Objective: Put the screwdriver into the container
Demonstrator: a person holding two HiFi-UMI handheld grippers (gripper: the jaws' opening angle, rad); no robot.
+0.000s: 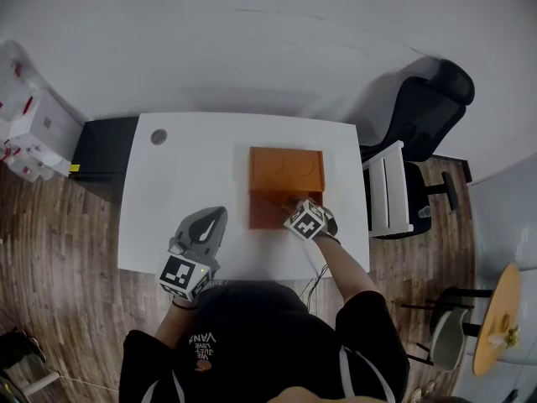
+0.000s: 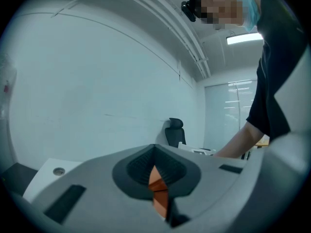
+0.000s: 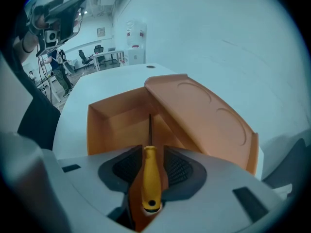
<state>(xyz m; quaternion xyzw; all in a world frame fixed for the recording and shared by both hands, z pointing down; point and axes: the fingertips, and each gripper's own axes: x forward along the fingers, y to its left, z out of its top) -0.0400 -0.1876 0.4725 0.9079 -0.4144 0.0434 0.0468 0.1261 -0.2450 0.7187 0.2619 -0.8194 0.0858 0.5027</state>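
On the left of the white table (image 1: 168, 183), near its front edge, the left gripper (image 1: 216, 217) lies about level, its jaws drawn together to a thin slit with nothing between them. Right of it stands the orange container (image 3: 104, 125), open, its lid tilted up along the far side. The right gripper (image 3: 150, 152) points steeply down over the container's near edge, jaws spread wide. The yellow-handled screwdriver (image 3: 151, 181) sits between the pads with a gap showing beside the handle, its dark shaft reaching down into the container. A black office chair (image 1: 424, 112) stands beyond the table's right end
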